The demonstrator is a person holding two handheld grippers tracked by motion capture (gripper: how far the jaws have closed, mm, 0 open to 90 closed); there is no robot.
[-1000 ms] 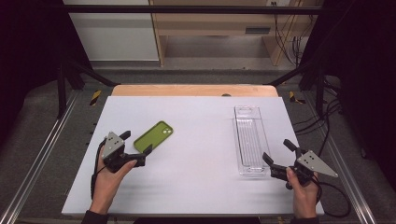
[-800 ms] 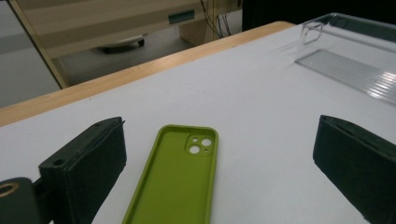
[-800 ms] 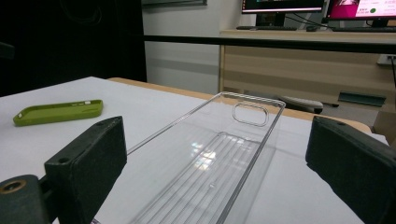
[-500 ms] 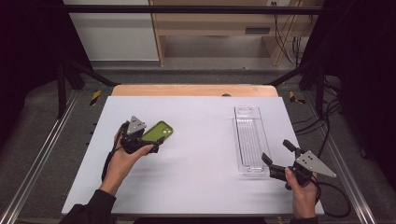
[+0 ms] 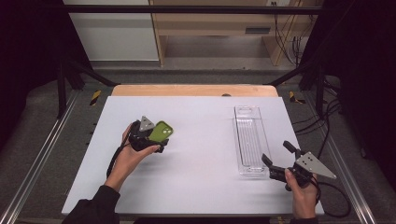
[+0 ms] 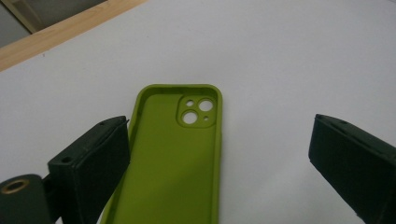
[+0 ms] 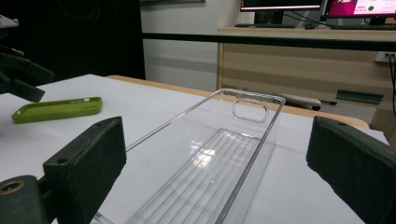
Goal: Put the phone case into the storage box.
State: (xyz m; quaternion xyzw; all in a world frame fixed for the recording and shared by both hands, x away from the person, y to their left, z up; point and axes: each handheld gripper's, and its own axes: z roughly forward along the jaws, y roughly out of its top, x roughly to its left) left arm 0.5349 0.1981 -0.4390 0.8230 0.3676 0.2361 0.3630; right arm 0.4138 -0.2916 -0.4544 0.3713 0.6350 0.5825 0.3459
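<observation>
High view: the white counter (image 5: 196, 177) fills the middle of the frame, with a wooden strip (image 5: 194, 90) along its far edge. Left of centre, the left tongs (image 5: 156, 140) sit over the near end of a green phone case (image 5: 162, 131), held by the person's left hand (image 5: 127, 156); whether the jaws touch the case cannot be told from here. Right of centre, a clear tray (image 5: 250, 140) lies lengthwise on the counter, well apart from the case. At lower right, the right tongs (image 5: 275, 158) are held by the right hand (image 5: 302, 196), jaws spread, just beside the near end of the tray. Left gripper view: the case (image 6: 180, 154) lies open side up on the counter, camera cut-out at its far end in the upper middle of the frame. The left tongs (image 6: 219, 154) are spread wide; the left jaw stands against the case's left edge, the right jaw is well clear of it at right. Right gripper view: the right tongs (image 7: 215, 158) are spread, the tray (image 7: 219, 154) running away between the jaws, empty. The case (image 7: 58, 109) lies flat at middle left, with the other tongs (image 7: 18, 77) just above it. Monitors (image 7: 317, 7) stand at upper right.
</observation>
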